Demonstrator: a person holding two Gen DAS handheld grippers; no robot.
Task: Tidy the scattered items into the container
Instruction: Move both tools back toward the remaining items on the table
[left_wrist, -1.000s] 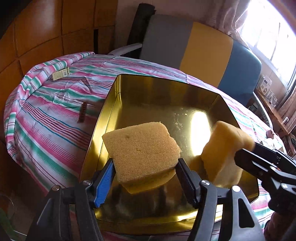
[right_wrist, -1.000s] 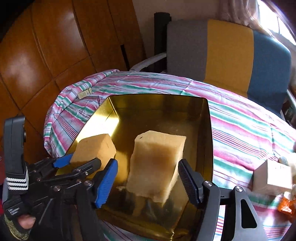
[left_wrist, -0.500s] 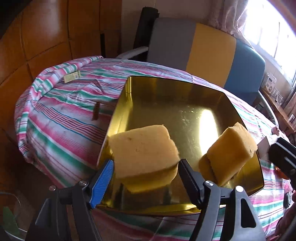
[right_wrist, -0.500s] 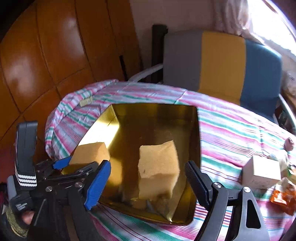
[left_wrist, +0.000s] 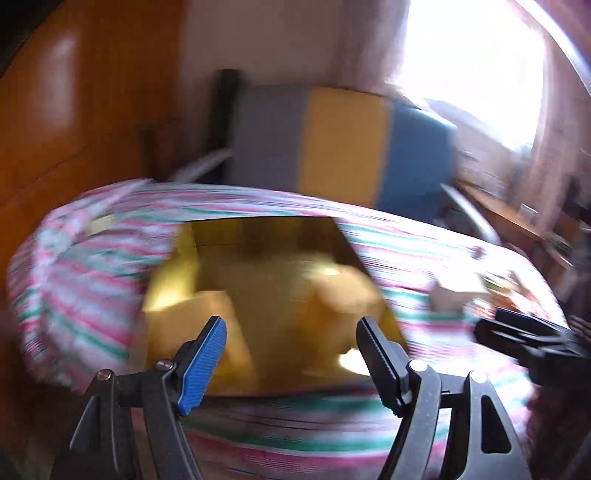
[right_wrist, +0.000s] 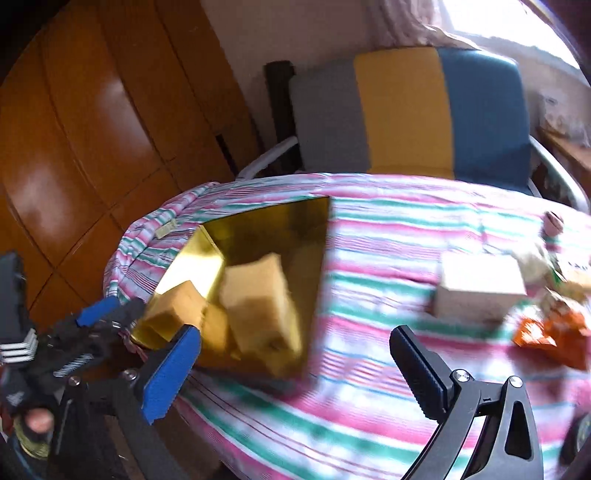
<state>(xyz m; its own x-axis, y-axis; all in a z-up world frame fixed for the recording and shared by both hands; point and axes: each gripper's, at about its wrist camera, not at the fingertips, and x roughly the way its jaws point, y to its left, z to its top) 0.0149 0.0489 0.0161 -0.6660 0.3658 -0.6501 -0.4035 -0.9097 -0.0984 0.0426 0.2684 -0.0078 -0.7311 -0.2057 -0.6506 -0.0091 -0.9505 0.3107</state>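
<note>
Sponges inside gold tin on striped counter; left tool and right tool both spread wide, empty.

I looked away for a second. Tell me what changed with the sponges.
Both grippers let go: the left gripper and right gripper are open and pulled back, and both sponges now sit in the gold tin. The box stayed on the cloth.

Orange wooden panels at left, a grey-yellow-blue chair behind the striped tablecloth, bright window at right.
</note>
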